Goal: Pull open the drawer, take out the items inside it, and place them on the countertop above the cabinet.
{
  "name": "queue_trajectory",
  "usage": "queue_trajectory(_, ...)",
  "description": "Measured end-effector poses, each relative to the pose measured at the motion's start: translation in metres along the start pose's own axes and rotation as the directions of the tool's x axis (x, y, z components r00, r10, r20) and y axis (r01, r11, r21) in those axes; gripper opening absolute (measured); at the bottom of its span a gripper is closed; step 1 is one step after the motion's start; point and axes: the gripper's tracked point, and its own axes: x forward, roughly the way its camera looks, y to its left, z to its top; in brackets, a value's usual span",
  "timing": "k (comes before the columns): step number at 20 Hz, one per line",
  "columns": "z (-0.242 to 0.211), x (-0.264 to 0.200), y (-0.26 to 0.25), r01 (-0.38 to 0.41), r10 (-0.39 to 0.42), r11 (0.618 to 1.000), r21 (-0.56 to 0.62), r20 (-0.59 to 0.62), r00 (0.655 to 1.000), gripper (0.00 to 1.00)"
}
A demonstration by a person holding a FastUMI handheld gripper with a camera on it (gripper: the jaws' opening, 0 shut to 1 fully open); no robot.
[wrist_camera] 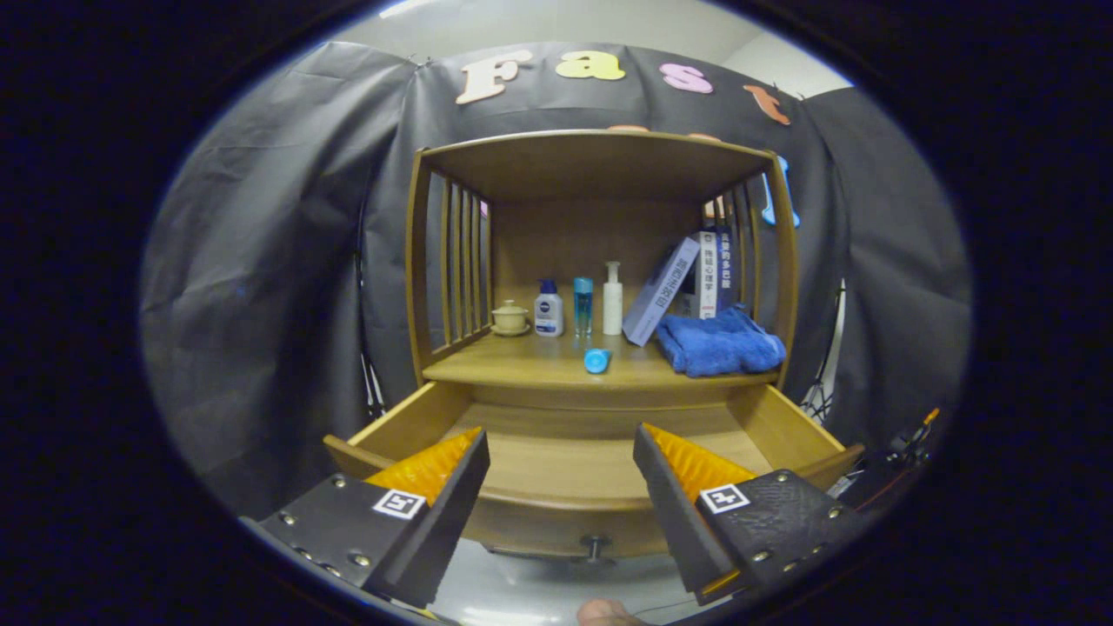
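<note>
The wooden cabinet's drawer (565, 474) stands pulled open just ahead of my fingers, its bare wooden floor showing between them and its small knob (596, 546) low on the front panel. On the countertop (522, 365) above the drawer lies a small blue item (597, 360) near the front edge. My gripper (561, 456) is open, the fingers wide apart over the drawer's front, with nothing between them.
At the back of the countertop stand a small lidded cup (509, 316), a white and blue bottle (548, 309), a slim blue bottle (583, 306) and a white pump bottle (613, 299). Leaning books (687, 283) and a folded blue towel (718, 342) fill the right side. Slatted side walls and a top board enclose the shelf.
</note>
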Motion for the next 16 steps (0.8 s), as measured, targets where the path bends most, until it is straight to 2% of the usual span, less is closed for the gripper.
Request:
queue_trajectory(4, -0.037, -0.008, -0.008, 0.023, -0.024, 0.998, 0.056, 0.007, 1.000, 0.99)
queue_trajectory(8, -0.070, 0.001, -0.016, 0.023, -0.019, 0.996, 0.091, -0.044, 0.999, 0.99)
queue_trajectory(15, -0.099, 0.009, -0.008, 0.008, -0.006, 0.999, 0.051, -0.046, 0.999, 0.99)
queue_trajectory(16, -0.101, 0.012, -0.006, 0.029, -0.027, 0.999, 0.043, -0.049, 0.998, 0.99)
